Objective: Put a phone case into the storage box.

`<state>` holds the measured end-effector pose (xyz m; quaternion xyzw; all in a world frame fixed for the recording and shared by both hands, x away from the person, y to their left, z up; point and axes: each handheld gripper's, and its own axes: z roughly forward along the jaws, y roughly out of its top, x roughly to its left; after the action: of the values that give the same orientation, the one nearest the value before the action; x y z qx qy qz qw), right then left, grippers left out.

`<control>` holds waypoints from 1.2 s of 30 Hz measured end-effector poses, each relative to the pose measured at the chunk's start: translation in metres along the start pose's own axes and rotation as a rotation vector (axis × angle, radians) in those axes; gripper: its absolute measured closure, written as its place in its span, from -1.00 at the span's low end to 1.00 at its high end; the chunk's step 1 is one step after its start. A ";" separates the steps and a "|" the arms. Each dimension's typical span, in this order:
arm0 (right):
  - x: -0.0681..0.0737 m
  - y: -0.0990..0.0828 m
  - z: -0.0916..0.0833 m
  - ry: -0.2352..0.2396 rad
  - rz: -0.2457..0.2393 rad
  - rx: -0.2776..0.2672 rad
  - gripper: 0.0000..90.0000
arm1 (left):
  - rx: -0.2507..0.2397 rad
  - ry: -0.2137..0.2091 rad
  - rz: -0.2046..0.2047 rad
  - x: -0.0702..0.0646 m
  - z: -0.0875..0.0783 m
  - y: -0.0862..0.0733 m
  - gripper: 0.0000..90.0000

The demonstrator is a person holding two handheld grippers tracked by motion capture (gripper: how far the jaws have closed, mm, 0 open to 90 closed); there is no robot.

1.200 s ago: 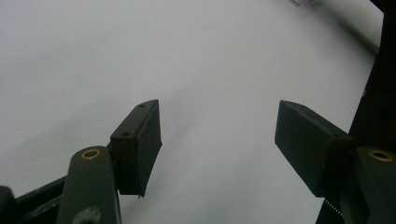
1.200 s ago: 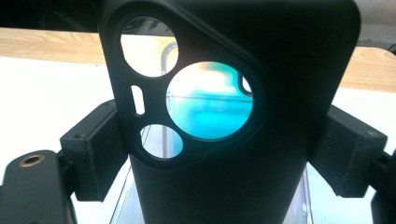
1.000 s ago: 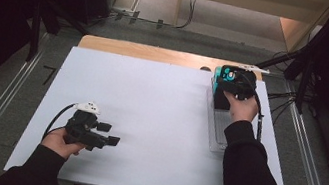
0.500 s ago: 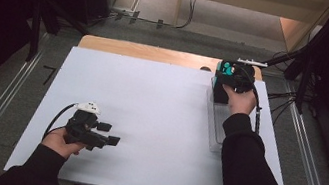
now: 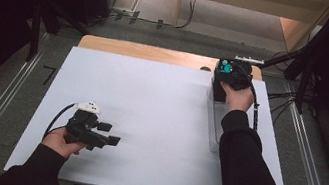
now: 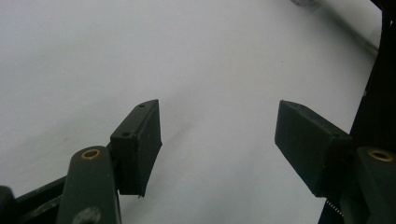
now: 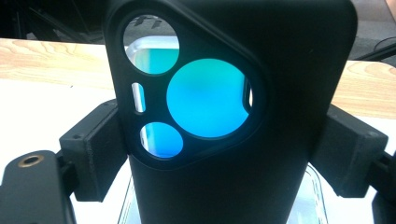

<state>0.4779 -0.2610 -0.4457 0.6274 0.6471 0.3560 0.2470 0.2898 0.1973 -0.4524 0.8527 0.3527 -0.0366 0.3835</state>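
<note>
The right gripper (image 7: 224, 154) is clamping a black phone case with a rounded three-cornered camera cutout (image 7: 229, 112): in the right gripper view its two black pads (image 7: 95, 149) are pressing on the case's two long sides, with the case standing upright between them. Through the cutout's openings, teal and silver surfaces are showing, but what they belong to cannot be told. In the high view this gripper (image 5: 232, 76) is sitting at the far right corner of the white table surface (image 5: 158, 117), with the person's right hand (image 5: 237, 97) wrapping its body. Just below it, a clear plastic tray (image 5: 215, 124) is lying along the surface's right edge; whether the case is touching the tray cannot be told.

The left gripper (image 5: 107, 133) is resting near the near left corner of the surface, in the person's left hand (image 5: 60, 141). In the left gripper view its pads (image 6: 137, 147) are standing wide apart, gripping nothing, with bare white surface showing between them (image 6: 219, 144).

Counting: there are two grippers, one black case, and one clear tray. A strip of light wooden tabletop (image 5: 149, 52) is showing beyond the far edge of the white surface.
</note>
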 end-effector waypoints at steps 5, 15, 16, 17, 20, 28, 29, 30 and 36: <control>-0.002 0.000 0.002 0.012 0.014 -0.001 -0.75 | 0.002 0.002 0.001 -0.001 0.000 0.000 -0.29; -0.002 -0.002 0.006 0.020 -0.001 -0.008 -0.76 | 0.002 0.004 0.002 -0.001 0.000 0.000 -0.29; -0.002 -0.002 0.006 0.022 0.001 -0.006 -0.76 | 0.001 0.004 0.003 -0.001 0.000 0.000 -0.29; -0.003 -0.002 0.006 0.024 -0.001 -0.007 -0.76 | 0.000 0.004 0.003 -0.001 0.000 0.000 -0.29; -0.003 -0.003 0.006 0.029 -0.002 -0.012 -0.77 | -0.001 0.004 0.002 -0.001 -0.001 0.000 -0.29; -0.003 -0.004 0.009 0.037 -0.016 -0.006 -0.80 | -0.005 0.002 0.004 0.000 -0.001 0.001 -0.29; -0.003 -0.004 0.009 0.044 -0.012 -0.009 -0.81 | -0.004 0.003 0.004 0.000 -0.001 0.001 -0.29; -0.004 -0.004 0.009 0.046 -0.005 -0.011 -0.82 | -0.004 0.003 0.006 0.000 -0.001 0.001 -0.29; -0.004 -0.004 0.010 0.054 -0.001 -0.014 -0.98 | -0.003 0.003 0.005 0.000 -0.001 0.001 -0.29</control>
<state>0.4834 -0.2636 -0.4562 0.6154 0.6514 0.3771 0.2341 0.2898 0.1972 -0.4514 0.8532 0.3512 -0.0338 0.3842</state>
